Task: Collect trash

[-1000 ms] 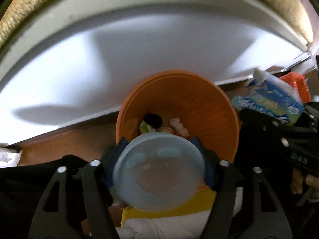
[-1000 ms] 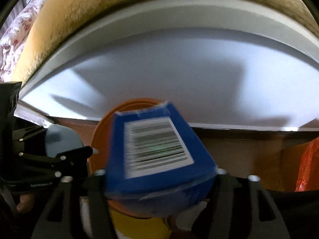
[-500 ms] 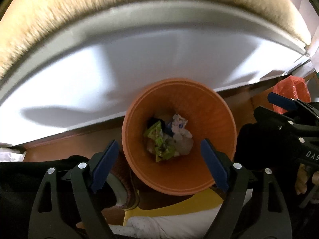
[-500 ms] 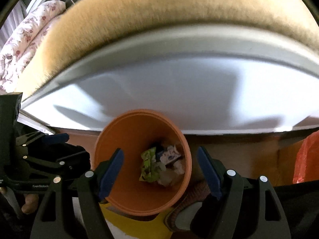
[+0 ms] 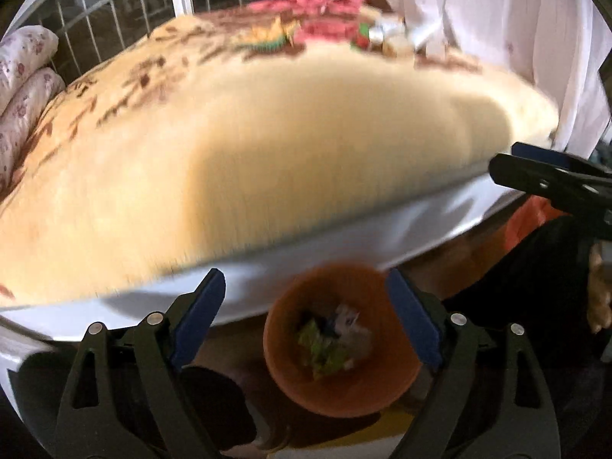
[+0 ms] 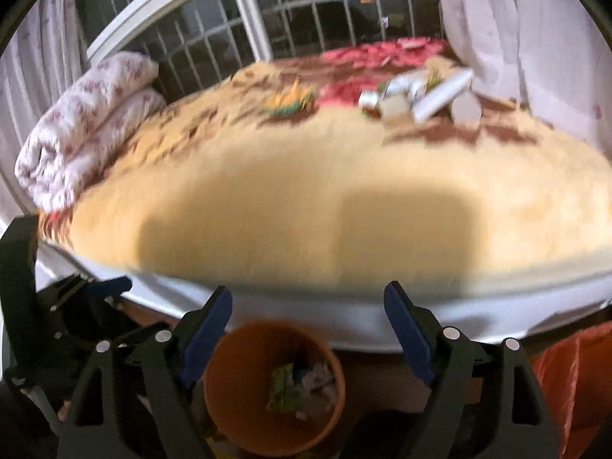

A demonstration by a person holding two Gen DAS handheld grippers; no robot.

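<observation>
Your left tongs (image 5: 306, 317) are spread wide with nothing between the blue pads, and your right tongs (image 6: 308, 325) are spread and empty in the same way, so neither is carrying anything at this moment. Just below and between both pairs sits the orange bin (image 6: 244, 375) on the floor at the foot of the bed; inside it you can see a green wrapper (image 6: 281, 388) and some pale crumpled scraps (image 6: 319, 380), so part of the collecting looks done. Beyond the bin rises the white bed frame (image 6: 344, 321) and the tan blanket (image 6: 306, 206) over the mattress. Far across that blanket, near the window, more litter is left: a yellow-green wrapper (image 6: 292, 101) and a cluster of white and silvery pieces (image 6: 420, 95), though motion blur makes it hard to say exactly what each one is. To your right, an orange plastic bag (image 6: 566, 378) lies low by the frame. Judging by this, the task is partway through, and the far items on the bed are what you have left to fetch.
</observation>
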